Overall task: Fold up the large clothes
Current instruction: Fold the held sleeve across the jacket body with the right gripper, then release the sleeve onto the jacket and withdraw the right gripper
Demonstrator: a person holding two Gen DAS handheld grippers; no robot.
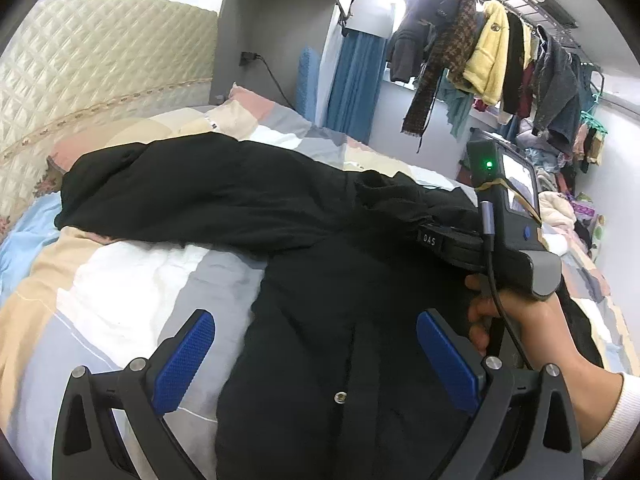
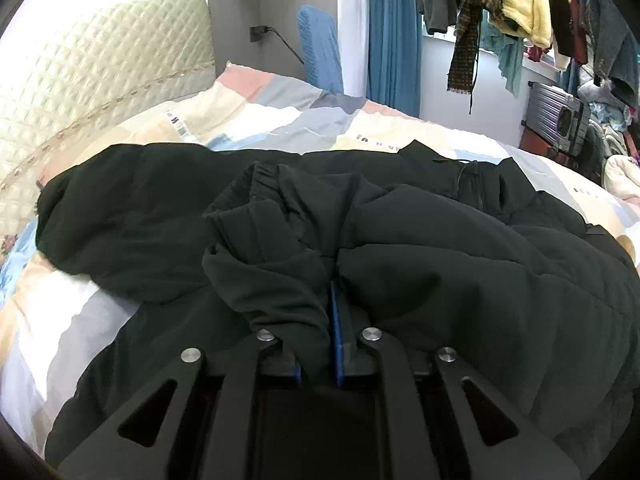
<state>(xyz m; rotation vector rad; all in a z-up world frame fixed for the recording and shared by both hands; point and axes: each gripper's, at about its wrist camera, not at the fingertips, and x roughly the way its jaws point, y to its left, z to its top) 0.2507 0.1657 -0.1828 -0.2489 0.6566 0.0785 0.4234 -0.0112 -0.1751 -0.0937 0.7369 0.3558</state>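
Observation:
A large black jacket (image 1: pixel 248 196) lies spread on the bed, one sleeve stretched toward the headboard; it also shows in the right wrist view (image 2: pixel 460 264). My left gripper (image 1: pixel 316 352) is open and empty, hovering over the jacket's front with its snap button (image 1: pixel 340 398). My right gripper (image 2: pixel 320 320) is shut on a bunched sleeve cuff (image 2: pixel 272 240) of the jacket, held above the jacket's body. In the left wrist view the right gripper's body (image 1: pixel 508 224) and the hand holding it are at the right.
The bed has a patchwork duvet (image 1: pixel 132 280) and a quilted cream headboard (image 1: pixel 80 72). A rack of hanging clothes (image 1: pixel 500 48) and a blue curtain (image 1: pixel 352 84) stand beyond the bed. A suitcase (image 2: pixel 560 120) and piled clothes sit at the far right.

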